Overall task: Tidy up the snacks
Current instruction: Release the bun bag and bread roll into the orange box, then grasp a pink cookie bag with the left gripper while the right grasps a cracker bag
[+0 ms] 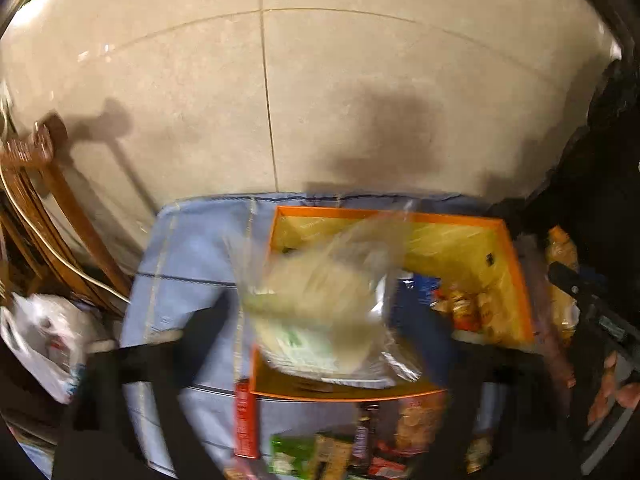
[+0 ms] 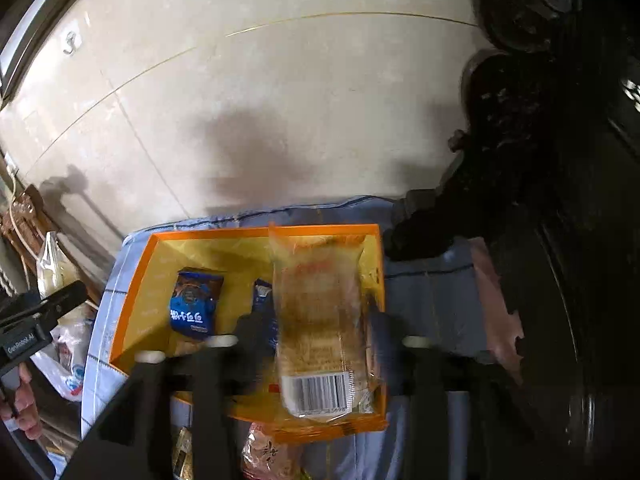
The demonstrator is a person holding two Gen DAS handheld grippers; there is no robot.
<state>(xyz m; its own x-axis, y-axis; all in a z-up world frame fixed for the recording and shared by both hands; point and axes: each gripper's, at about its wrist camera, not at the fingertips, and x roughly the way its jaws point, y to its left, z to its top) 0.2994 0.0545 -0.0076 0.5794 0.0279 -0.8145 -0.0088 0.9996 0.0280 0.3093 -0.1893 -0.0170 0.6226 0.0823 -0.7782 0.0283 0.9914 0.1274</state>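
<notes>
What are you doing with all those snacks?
Sorting snacks into an orange box on a blue cloth. The right gripper holds a clear packet with a barcode over the box. The left gripper holds a pale bag, blurred. A blue packet already lies inside; more snacks wait outside the box.

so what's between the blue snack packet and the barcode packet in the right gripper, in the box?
Right wrist view: a second blue packet, partly hidden behind the clear barcode packet, lies between it and the blue snack packet on the orange box floor.
</notes>
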